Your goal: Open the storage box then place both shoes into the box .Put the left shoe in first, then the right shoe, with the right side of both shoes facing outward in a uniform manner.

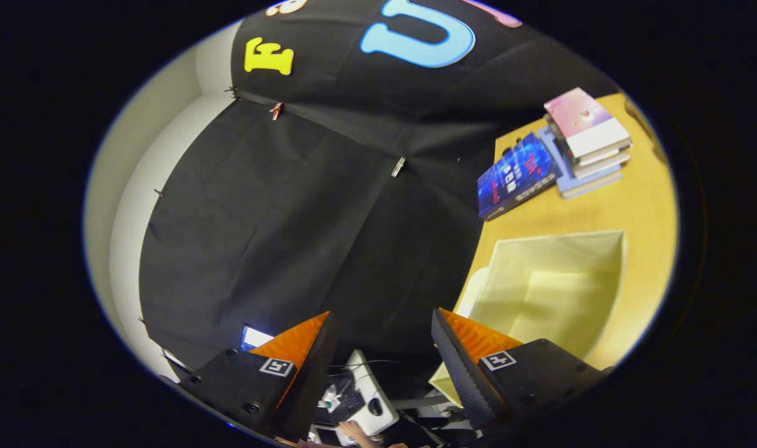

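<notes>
1. The gripper (pixel 385 361) sits at the bottom centre of the frame with its two orange-faced fingers spread wide apart and nothing between them; past the gap lies the black cloth wall and, lower down, some desk clutter and part of a hand (pixel 357 432).
2. The storage box (pixel 553 289) lies in the lower right of the frame on the yellow counter (pixel 646 205), just ahead of and beside the right finger. Its mouth is already open, showing a pale, empty interior.
3. Judging by its look, the box is soft fabric: light, flexible walls that probably buckle or slide if pushed, so any shoe should be lowered in rather than shoved against a wall.
4. A blue book (pixel 515 176) and a stack of books (pixel 587 143) rest on the counter in the upper right, beyond the box and apart from it.
5. For the shoes, I would expect a moderately light, semi-stiff load; the firmest hold is likely the heel collar or side wall, pinched across its thickness, since a toe or lace grip may slip.
</notes>
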A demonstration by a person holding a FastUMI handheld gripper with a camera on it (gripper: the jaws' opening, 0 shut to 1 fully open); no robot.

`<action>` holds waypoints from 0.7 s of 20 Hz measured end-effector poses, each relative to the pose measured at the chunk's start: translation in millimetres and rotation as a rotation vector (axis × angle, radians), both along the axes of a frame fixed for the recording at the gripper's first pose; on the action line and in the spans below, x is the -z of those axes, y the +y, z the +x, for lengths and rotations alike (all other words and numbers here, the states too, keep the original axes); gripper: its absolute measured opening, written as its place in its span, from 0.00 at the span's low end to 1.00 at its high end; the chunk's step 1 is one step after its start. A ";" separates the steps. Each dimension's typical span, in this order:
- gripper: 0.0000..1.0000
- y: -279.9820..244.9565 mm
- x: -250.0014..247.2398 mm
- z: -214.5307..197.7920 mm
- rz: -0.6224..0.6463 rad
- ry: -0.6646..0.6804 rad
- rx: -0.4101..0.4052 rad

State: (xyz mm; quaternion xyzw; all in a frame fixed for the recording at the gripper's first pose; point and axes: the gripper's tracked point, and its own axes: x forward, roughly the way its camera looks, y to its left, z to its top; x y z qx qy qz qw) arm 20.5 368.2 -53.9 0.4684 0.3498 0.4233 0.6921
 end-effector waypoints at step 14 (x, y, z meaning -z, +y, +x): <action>0.98 -244.9 137.2 5.3 -0.625 -0.029 0.251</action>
